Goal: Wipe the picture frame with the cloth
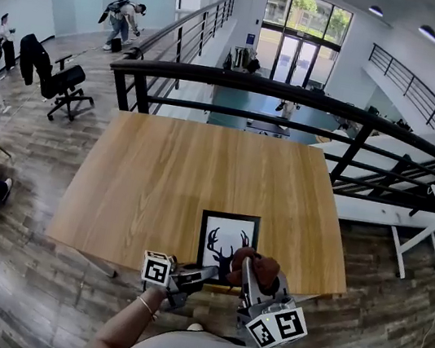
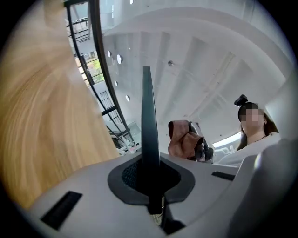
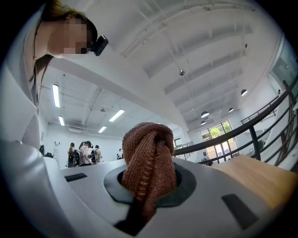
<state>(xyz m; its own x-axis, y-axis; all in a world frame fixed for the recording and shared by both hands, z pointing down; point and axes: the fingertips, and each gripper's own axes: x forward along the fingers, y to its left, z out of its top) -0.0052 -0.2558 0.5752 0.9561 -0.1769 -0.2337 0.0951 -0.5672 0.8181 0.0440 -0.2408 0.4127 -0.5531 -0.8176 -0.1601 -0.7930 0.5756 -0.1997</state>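
A black picture frame (image 1: 227, 241) with a deer silhouette is over the near edge of the wooden table (image 1: 167, 177). My left gripper (image 1: 205, 275) is shut on its lower left edge. In the left gripper view the frame (image 2: 147, 116) shows edge-on as a thin dark blade standing up out of the gripper (image 2: 150, 186). My right gripper (image 1: 252, 276) is shut on a bunched brown cloth (image 1: 258, 268), which is at the frame's lower right corner. In the right gripper view the cloth (image 3: 148, 160) bulges out of the gripper (image 3: 147, 190). The left gripper view shows the cloth (image 2: 184, 138) just right of the frame.
A black railing (image 1: 296, 100) runs behind the table's far edge, with a drop to a lower floor beyond it. An office chair (image 1: 55, 80) stands at the far left, with people further off. The person holding the grippers stands at the table's near edge.
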